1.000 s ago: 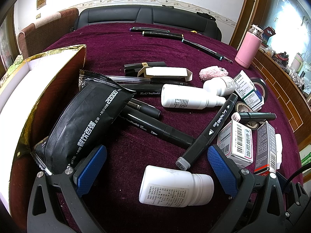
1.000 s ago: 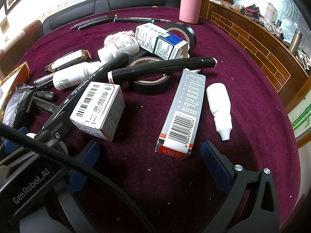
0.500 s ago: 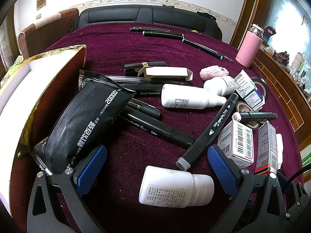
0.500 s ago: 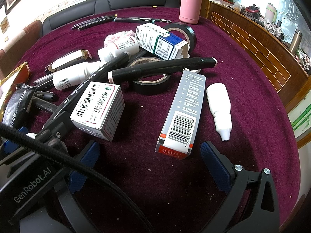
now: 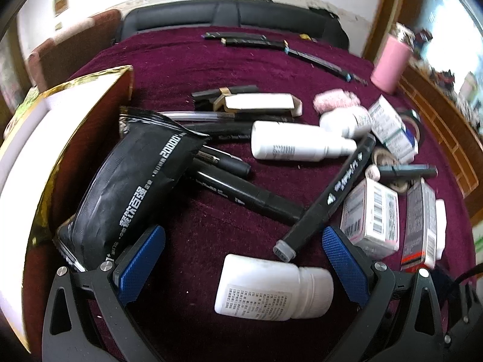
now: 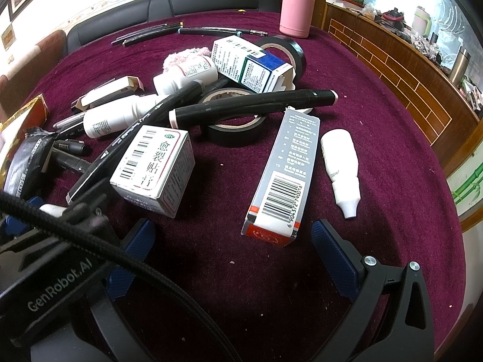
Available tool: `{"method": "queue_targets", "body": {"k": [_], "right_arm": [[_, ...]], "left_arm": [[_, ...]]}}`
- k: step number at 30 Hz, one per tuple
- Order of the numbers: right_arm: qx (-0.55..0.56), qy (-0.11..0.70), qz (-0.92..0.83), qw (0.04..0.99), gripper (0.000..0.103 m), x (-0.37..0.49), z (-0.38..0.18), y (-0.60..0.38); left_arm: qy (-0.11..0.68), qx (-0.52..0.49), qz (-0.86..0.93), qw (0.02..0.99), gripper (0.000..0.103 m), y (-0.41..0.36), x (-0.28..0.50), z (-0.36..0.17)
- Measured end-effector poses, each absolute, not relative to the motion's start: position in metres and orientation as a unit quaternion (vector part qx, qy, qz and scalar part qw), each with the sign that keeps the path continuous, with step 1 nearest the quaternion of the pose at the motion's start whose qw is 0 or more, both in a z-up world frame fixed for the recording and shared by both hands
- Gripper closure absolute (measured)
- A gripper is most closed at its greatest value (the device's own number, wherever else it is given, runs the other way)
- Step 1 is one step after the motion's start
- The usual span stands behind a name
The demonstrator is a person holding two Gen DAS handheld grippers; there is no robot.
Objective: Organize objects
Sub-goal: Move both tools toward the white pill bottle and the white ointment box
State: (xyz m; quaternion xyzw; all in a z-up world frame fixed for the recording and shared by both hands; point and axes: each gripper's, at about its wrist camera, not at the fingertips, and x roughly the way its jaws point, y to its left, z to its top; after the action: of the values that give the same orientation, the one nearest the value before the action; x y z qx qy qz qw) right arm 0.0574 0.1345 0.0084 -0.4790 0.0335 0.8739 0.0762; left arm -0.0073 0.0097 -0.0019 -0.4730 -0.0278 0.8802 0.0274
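At the far left of the left wrist view, a gold-edged box [image 5: 60, 138] is seen standing open on the maroon tablecloth [image 5: 211, 69]. A black pouch [image 5: 132, 187] is leaned against its wall, and the pouch's lower end lies just beside the left gripper's [image 5: 241, 259] left finger. That gripper's jaws are spread wide, with nothing gripped. Between its blue pads a white pill bottle [image 5: 271, 288] is seen lying on its side. Beyond it two black markers [image 5: 250, 194] are crossed in a loose heap, one of them pointing its grey tip at the bottle. A white spray bottle [image 5: 295, 145] lies further back.

In the right wrist view, a white carton with Chinese print [image 6: 154, 166] is found left of centre, with a black marker [image 6: 250, 107] laid across a roll of black tape [image 6: 235, 126] behind it. A long grey carton with a barcode [image 6: 286, 175] is placed directly ahead of the right gripper [image 6: 232, 247], whose fingers are also held wide apart and empty. A small white dropper bottle [image 6: 341, 166] lies just right of that carton. A pink flask [image 6: 297, 6] stands upright at the table's far edge.
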Motion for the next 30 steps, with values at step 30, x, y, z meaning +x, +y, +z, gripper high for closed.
{"method": "queue_targets", "body": {"k": [30], "right_arm": [[-0.480,0.035,0.875,0.061,0.000,0.060,0.008,0.136]], "left_arm": [[-0.047,-0.454,0.885,0.093,0.002,-0.007,0.005,0.003]]}}
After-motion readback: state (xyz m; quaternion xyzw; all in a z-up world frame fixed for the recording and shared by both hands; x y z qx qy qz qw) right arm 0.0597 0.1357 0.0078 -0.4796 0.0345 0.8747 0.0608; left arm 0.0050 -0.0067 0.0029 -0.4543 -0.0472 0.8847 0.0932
